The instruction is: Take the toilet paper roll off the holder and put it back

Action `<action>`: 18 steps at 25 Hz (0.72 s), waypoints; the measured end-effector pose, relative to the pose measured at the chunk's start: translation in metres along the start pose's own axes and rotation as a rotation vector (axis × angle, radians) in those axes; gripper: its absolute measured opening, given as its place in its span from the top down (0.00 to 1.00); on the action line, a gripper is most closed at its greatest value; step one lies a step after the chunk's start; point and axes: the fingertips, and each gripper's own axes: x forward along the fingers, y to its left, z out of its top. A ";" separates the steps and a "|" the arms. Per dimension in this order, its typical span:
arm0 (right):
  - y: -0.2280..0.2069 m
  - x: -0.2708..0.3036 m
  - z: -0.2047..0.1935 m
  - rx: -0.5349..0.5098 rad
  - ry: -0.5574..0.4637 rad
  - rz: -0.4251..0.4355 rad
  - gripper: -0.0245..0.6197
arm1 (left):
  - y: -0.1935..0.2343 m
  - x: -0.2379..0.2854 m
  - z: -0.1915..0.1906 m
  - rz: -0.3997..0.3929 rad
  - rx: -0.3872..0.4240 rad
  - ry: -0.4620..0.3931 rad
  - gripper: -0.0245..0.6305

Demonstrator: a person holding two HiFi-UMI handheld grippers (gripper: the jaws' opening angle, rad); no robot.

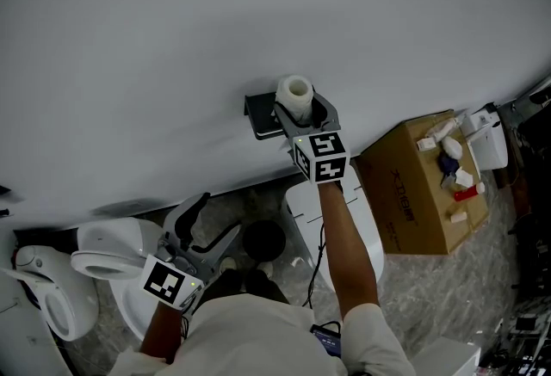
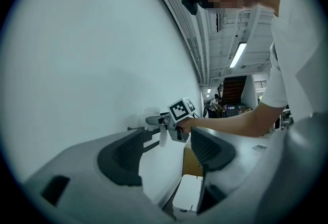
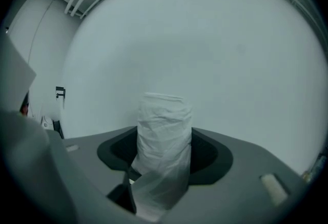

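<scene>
Against a bare white wall, the right gripper is clamped on the toilet paper roll just at three o'clock of the black holder, which fits either lifting it off or returning it, while the left gripper, down at seven o'clock, gapes open, holding nothing.

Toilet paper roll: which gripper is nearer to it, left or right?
Right. The right gripper holds the toilet paper roll between its jaws, at the wall. The left gripper is open and empty, lower down, apart from it.
</scene>
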 end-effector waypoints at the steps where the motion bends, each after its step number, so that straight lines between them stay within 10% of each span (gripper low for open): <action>1: 0.000 0.000 0.000 -0.006 0.002 0.001 0.51 | 0.000 0.000 0.000 -0.001 0.001 0.001 0.54; 18: 0.032 -0.099 0.075 -0.069 -0.156 0.048 0.52 | 0.005 0.000 0.004 -0.010 0.005 -0.007 0.54</action>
